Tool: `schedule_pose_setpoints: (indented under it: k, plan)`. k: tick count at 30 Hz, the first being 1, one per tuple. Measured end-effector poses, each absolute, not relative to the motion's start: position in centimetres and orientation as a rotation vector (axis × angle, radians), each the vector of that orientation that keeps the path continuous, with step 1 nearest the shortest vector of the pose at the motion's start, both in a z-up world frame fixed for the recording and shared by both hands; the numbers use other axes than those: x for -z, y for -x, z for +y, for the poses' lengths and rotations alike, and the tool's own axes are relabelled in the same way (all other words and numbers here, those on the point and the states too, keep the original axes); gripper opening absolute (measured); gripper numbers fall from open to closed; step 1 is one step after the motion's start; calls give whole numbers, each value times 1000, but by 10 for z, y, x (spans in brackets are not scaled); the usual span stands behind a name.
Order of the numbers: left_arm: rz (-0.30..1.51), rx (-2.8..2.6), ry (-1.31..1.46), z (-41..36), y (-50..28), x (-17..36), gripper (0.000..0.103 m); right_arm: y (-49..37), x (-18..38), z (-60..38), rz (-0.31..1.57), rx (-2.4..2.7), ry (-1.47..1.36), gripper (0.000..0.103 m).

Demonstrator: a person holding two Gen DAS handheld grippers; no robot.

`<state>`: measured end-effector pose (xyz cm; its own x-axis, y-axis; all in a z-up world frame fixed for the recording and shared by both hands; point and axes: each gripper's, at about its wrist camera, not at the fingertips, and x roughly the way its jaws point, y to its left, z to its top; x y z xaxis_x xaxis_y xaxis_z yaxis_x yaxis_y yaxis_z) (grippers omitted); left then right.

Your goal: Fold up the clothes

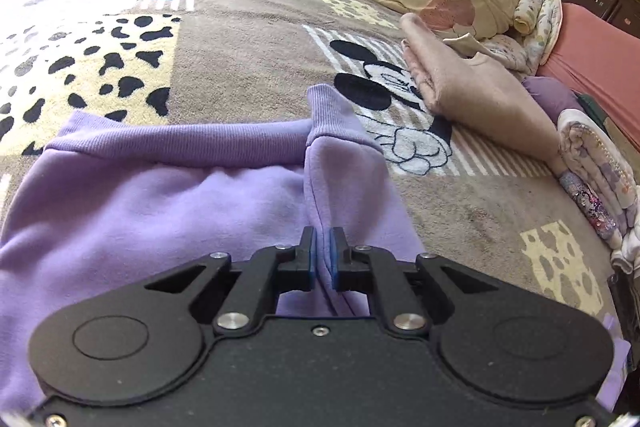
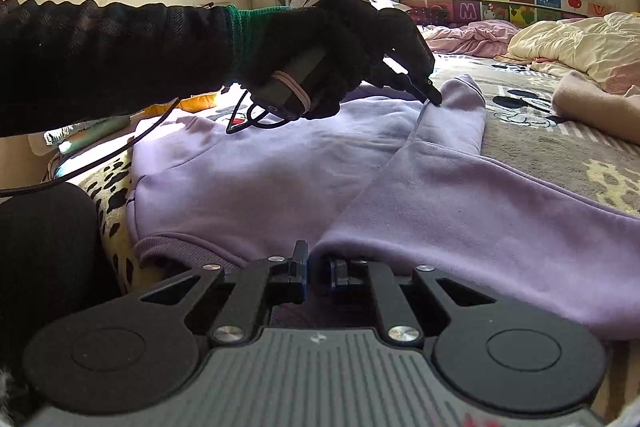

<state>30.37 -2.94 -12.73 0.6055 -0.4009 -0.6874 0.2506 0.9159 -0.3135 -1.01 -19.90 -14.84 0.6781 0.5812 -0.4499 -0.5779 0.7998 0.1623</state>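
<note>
Bedroom setup, with a cartoon-mouse blanket [image 1: 248, 39] as your folding surface and a rumpled cream quilt [image 2: 572, 43] pushed off to the far side. Your purple sweatshirt [image 2: 256, 179] lay flat across the blanket near you, one sleeve [image 1: 344, 163] already brought over the body with its ribbed cuff [image 1: 324, 107] at the hem end.

Your left gripper [image 1: 323, 259] was clenched on a ridge of that sleeve's fabric, pads squeezed tight on it. Your right gripper [image 2: 318, 267] sat at the near edge of the sweatshirt, jaws almost together; looked like a bit of fabric in there, but I couldn't tell for sure if it was really pinched.

If I were laying that sleeve down, I'd line it up parallel with the side seam, lower it, and only let go once it rested flat. Otherwise that ridge probably stays as a crease. The folded beige piece [image 1: 472, 83] nearby was well out of your way.
</note>
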Motion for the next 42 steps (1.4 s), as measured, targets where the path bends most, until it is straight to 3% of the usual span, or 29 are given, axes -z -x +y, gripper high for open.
schedule_pose_setpoints:
  k: [4,7,13,15,16,17,21,27,33,38,42]
  plan:
    - [819,352,219,-24,-296,124,7,13,142,-206,476,-660,-30,12]
    - [880,320,207,-24,-306,132,16,8,152,-202,524,-662,-19,12]
    - [824,301,247,-31,-334,109,24,7,154,-203,524,-666,-32,12]
    - [829,320,228,-39,-343,113,24,7,155,-204,518,-669,-34,12]
    - [812,322,203,-42,-343,113,12,7,155,-204,515,-672,-39,12]
    - [806,310,177,-44,-344,115,8,8,155,-204,512,-674,-41,12]
    - [805,288,23,-50,-343,136,11,5,159,-203,521,-680,-40,13]
    - [677,379,69,-47,-287,93,13,6,159,-204,516,-684,-55,13]
    - [774,450,145,-44,-210,97,13,14,153,-202,470,-684,-31,19]
    - [770,510,183,-44,-163,91,17,27,143,-197,453,-695,26,43]
    - [760,503,173,-44,-142,84,19,39,132,-207,469,-670,-6,46]
